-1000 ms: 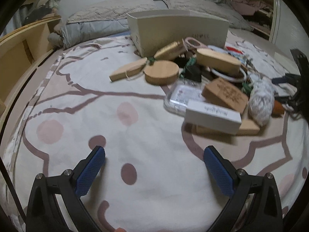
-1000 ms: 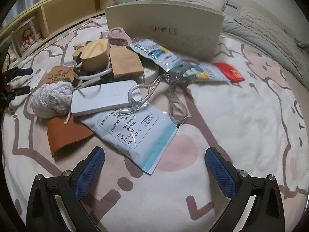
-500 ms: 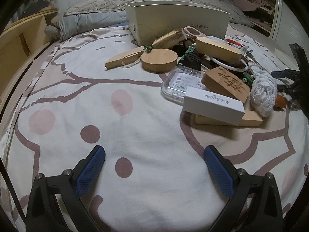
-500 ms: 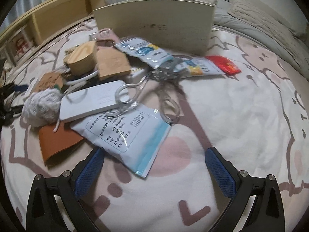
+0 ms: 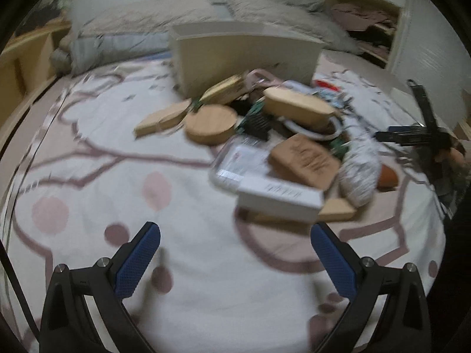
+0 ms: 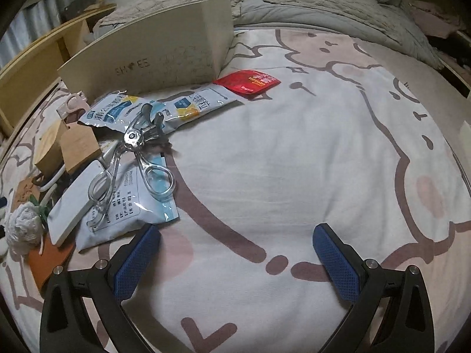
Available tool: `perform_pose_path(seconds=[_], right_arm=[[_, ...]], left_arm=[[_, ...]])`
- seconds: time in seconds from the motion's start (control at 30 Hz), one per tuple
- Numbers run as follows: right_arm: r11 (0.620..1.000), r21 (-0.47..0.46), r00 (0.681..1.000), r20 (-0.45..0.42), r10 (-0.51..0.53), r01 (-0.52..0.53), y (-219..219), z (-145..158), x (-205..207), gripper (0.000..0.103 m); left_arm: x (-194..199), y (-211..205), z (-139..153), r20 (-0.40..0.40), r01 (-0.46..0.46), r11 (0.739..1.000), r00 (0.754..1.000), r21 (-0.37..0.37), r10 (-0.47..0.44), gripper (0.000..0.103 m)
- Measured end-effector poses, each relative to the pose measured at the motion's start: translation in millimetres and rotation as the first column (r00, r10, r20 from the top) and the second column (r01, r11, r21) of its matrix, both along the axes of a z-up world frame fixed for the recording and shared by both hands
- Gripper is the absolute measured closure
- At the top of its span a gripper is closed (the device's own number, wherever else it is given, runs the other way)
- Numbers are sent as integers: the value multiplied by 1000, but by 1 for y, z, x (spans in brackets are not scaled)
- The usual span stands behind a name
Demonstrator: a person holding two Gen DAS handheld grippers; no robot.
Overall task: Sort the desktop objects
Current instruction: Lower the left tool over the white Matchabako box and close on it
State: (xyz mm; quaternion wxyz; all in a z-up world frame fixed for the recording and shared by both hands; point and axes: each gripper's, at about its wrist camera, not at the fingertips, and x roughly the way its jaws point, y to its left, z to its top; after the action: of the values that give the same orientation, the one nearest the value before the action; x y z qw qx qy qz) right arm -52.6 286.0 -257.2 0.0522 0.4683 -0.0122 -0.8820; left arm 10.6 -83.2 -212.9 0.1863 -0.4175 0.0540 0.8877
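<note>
Clutter heaped on a patterned bedspread in front of a pale shoe box, both claws released and empty.

In the left wrist view, which is blurred, the heap sits right of centre: a round wooden disc, a white carton nearest the camera, a brown embossed block and a ball of pale yarn, with the shoe box at the far side. The left gripper hovers over bare bedspread, its blue pads spread wide. In the right wrist view, the heap lies at the left: an eyelash curler rests across a white packet, with a red sachet just beside the box corner. The right gripper hangs level, pads wide apart, its left pad just beside the packet's near edge.
</note>
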Motion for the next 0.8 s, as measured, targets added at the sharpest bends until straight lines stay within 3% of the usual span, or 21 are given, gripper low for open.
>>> perform_pose_path(seconds=[0.33,0.73,0.8], right_arm=[[1000,-4,1000,2,0,0,0,0,2,0],[1000,-10,1000,2,-1,1,-2,0,3,0],[1000,-10,1000,2,-1,1,-2,0,3,0]], left_arm=[[-17,19,5,12,83,991,996,105,-85,0],[-20,34,-2,36,144,985,988,93,-147,2],[-20,36,-5,36,134,988,990,72,-137,14]])
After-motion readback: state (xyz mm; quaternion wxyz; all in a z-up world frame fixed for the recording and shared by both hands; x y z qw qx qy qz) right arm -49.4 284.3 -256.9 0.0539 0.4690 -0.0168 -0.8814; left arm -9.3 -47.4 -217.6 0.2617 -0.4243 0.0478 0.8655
